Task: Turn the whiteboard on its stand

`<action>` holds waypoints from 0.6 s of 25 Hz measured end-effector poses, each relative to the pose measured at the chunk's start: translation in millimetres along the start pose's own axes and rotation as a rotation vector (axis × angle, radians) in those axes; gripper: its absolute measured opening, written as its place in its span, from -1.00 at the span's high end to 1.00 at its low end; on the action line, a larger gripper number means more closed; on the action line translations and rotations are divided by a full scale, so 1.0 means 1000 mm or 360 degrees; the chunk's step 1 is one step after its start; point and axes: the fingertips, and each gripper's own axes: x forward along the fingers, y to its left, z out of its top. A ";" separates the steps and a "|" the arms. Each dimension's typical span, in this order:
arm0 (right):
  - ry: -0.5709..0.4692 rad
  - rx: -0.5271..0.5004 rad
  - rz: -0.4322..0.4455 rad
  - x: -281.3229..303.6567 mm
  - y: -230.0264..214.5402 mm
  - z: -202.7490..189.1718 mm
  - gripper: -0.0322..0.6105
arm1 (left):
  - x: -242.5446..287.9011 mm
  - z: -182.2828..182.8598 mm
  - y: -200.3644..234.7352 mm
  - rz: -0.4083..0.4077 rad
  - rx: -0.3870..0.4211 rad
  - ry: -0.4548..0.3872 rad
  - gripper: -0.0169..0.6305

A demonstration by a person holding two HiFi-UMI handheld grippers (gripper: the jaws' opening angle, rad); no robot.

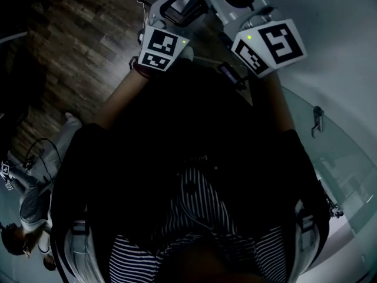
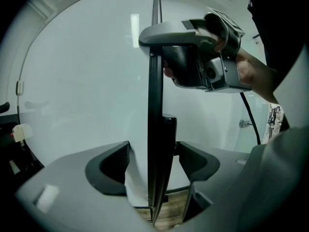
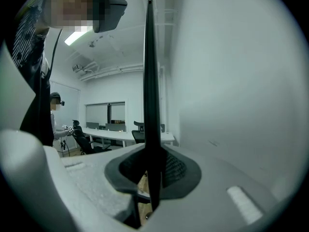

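The whiteboard (image 1: 336,16) stands edge-on to both grippers. In the left gripper view its dark frame edge (image 2: 154,100) runs straight up between the jaws of my left gripper (image 2: 153,163). That gripper is open, with white board (image 2: 82,81) showing between the left pad (image 2: 116,166) and the frame. Higher on the same edge sits my right gripper (image 2: 166,62). In the right gripper view, the right gripper (image 3: 152,170) is shut on the thin frame edge (image 3: 148,81), with the board face (image 3: 236,81) at the right. Both marker cubes (image 1: 159,47) (image 1: 270,45) show at the top of the head view.
A wood floor (image 1: 76,34) lies at the left, with a person (image 1: 26,217) standing at the lower left. A glass door with a handle (image 1: 317,121) is at the right. Desks and office chairs (image 3: 111,132) and another person (image 3: 57,117) are behind the board.
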 end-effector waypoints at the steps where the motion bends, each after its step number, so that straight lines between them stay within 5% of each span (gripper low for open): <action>1: 0.0001 0.0000 0.0003 0.007 0.001 0.000 0.71 | -0.001 -0.001 0.006 0.0000 -0.0006 0.0002 -0.06; 15: 0.0046 0.0013 0.0110 0.046 -0.037 0.006 0.71 | 0.034 0.009 0.049 0.0072 -0.0073 0.0016 -0.05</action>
